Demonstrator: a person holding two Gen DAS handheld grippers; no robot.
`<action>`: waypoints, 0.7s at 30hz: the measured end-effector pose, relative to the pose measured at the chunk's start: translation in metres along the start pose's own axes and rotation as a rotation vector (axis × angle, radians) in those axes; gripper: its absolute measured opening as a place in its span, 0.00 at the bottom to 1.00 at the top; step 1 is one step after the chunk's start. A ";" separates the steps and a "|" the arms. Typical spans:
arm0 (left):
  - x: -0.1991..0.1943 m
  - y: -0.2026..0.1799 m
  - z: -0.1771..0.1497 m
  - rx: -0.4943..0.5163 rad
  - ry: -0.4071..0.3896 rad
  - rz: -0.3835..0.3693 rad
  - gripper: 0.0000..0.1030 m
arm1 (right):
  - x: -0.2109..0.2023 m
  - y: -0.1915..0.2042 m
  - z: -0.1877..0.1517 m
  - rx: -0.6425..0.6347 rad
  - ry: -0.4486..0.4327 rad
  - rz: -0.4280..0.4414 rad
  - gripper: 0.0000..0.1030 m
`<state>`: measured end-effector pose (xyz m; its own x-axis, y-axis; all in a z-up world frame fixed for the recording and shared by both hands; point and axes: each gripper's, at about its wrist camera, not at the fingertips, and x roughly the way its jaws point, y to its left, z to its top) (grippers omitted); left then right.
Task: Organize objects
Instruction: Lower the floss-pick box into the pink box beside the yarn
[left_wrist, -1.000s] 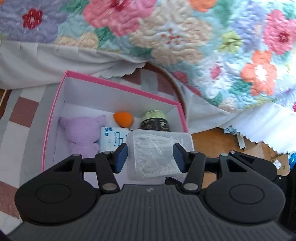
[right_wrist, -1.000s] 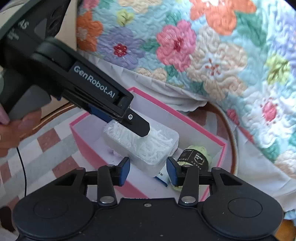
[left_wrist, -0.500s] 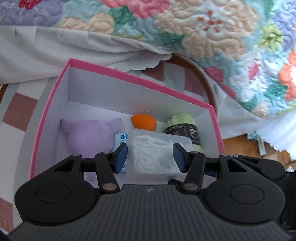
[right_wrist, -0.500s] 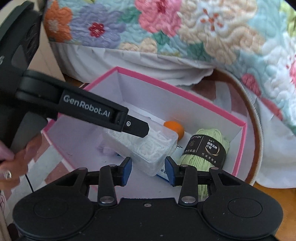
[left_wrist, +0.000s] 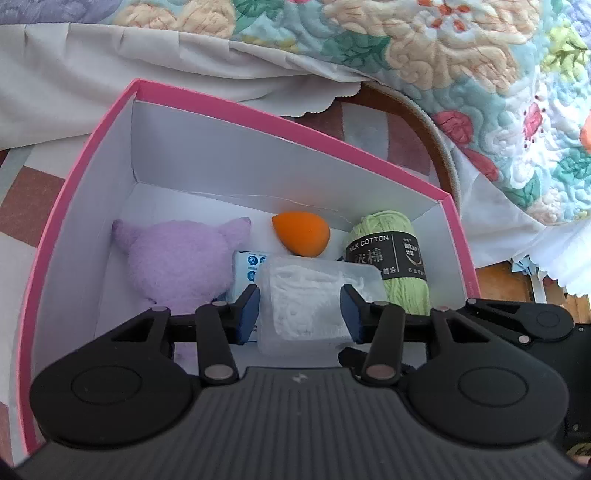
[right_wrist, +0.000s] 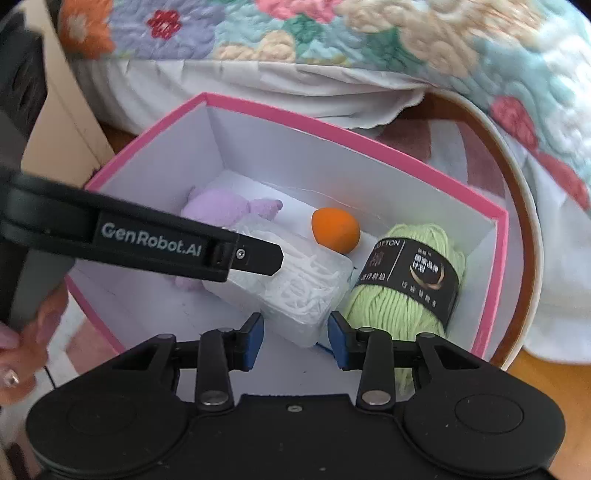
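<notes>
Left wrist view: the left gripper (left_wrist: 299, 310) has the clear plastic box of white floss picks (left_wrist: 314, 299) between its blue pads; the jaws are closing, and both pads look to be against the box's side walls. The box hangs low inside the pink-rimmed storage box (left_wrist: 92, 147), over a small blue-and-white packet (left_wrist: 249, 266). A purple plush toy (left_wrist: 177, 258) lies to its left, an orange makeup sponge (left_wrist: 301, 232) behind it, and a pale green skein of cotton yarn (left_wrist: 388, 262) to its right.

Right wrist view: the left gripper's finger (right_wrist: 255, 254) crosses over the floss box (right_wrist: 295, 288), which sits tilted between the plush (right_wrist: 221, 210) and the yarn (right_wrist: 406, 280). The right gripper (right_wrist: 295, 332) has its jaws narrowly apart with only the box's near corner between the pads; I cannot tell whether they touch it.

The step in hand looks like setting the floss box down in the storage box. Next, I judge, it needs lowering until it rests flat in the gap, then letting go without knocking the sponge or yarn
</notes>
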<state>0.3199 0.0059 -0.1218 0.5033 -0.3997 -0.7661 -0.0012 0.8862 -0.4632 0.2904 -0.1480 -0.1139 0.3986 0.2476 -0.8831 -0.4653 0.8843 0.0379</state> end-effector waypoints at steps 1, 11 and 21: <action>0.000 0.001 0.000 -0.001 -0.002 0.002 0.42 | 0.002 0.000 0.000 -0.004 0.003 -0.005 0.42; 0.008 0.003 -0.010 0.017 0.020 0.010 0.39 | 0.024 -0.013 0.011 0.061 0.091 -0.003 0.38; 0.008 0.011 -0.004 -0.027 -0.011 -0.029 0.39 | 0.033 -0.020 0.010 0.169 0.105 0.006 0.31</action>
<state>0.3201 0.0115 -0.1349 0.5129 -0.4228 -0.7471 -0.0096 0.8674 -0.4975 0.3212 -0.1536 -0.1389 0.3071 0.2180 -0.9264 -0.3249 0.9390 0.1132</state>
